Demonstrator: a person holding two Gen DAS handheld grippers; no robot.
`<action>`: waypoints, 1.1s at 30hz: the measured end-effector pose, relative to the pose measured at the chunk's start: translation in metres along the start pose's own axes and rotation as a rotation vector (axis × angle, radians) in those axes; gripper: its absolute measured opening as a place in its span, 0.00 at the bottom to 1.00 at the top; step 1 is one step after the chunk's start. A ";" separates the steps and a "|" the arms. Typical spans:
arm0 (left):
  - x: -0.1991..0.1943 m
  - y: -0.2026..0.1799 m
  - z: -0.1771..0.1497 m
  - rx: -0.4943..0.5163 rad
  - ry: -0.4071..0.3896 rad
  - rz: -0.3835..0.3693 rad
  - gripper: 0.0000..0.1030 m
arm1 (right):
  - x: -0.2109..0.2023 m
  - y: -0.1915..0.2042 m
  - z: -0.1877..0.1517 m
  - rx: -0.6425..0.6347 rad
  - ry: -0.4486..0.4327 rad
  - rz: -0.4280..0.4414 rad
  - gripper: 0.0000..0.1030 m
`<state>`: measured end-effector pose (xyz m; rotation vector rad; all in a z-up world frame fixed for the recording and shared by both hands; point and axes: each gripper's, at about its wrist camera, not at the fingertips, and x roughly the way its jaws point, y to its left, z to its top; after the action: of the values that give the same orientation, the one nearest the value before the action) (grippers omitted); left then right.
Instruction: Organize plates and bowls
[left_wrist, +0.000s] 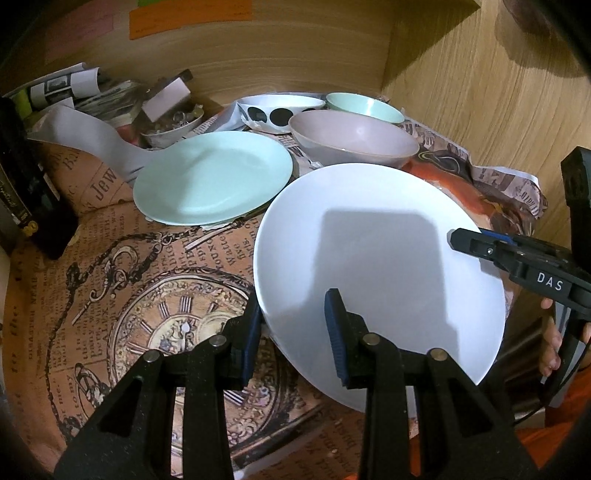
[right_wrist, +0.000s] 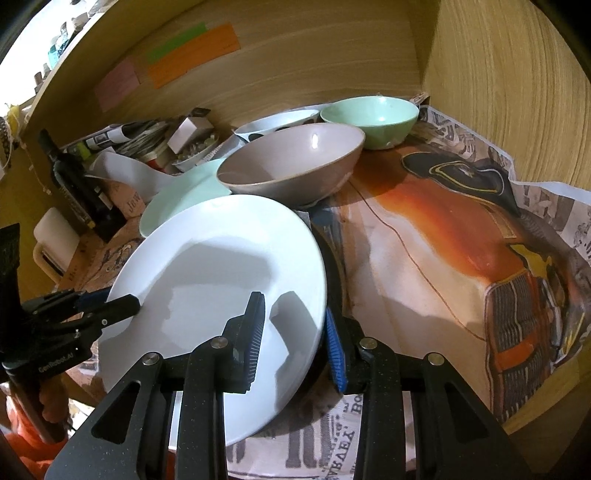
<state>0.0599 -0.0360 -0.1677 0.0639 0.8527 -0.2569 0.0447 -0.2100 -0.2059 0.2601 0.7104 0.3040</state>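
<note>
A large white plate (left_wrist: 369, 240) (right_wrist: 221, 258) hangs tilted above the paper-lined shelf, carried between both grippers. My left gripper (left_wrist: 295, 306) is shut on the plate's near-left rim, and it shows in the right wrist view at the plate's left edge (right_wrist: 125, 302). My right gripper (right_wrist: 293, 310) is shut on the plate's right rim, seen from the side in the left wrist view (left_wrist: 469, 240). Behind the white plate lie a mint plate (left_wrist: 210, 177) (right_wrist: 177, 199), a grey bowl (left_wrist: 354, 140) (right_wrist: 291, 162), a mint bowl (left_wrist: 365, 105) (right_wrist: 373, 118) and a white bowl with black dots (left_wrist: 280, 110) (right_wrist: 277, 122).
Wooden cupboard walls (left_wrist: 461, 92) (right_wrist: 498, 92) close the back and right. A dark bottle (left_wrist: 26, 184) (right_wrist: 77, 184) stands at the left. A small bowl of clutter (left_wrist: 173, 125), folded papers and a box fill the back left corner. Printed newspaper (left_wrist: 147, 295) (right_wrist: 424, 240) lines the shelf.
</note>
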 end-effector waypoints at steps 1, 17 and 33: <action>0.000 0.000 0.000 -0.002 0.001 -0.002 0.33 | 0.000 0.001 0.000 -0.005 -0.002 -0.005 0.29; 0.006 0.006 0.001 -0.020 -0.003 -0.030 0.34 | 0.005 0.006 0.005 -0.073 0.000 -0.048 0.29; 0.014 0.007 0.003 0.001 -0.030 -0.007 0.34 | 0.003 0.016 0.008 -0.185 -0.011 -0.162 0.29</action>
<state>0.0726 -0.0325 -0.1767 0.0575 0.8233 -0.2647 0.0493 -0.1951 -0.1970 0.0281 0.6835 0.2117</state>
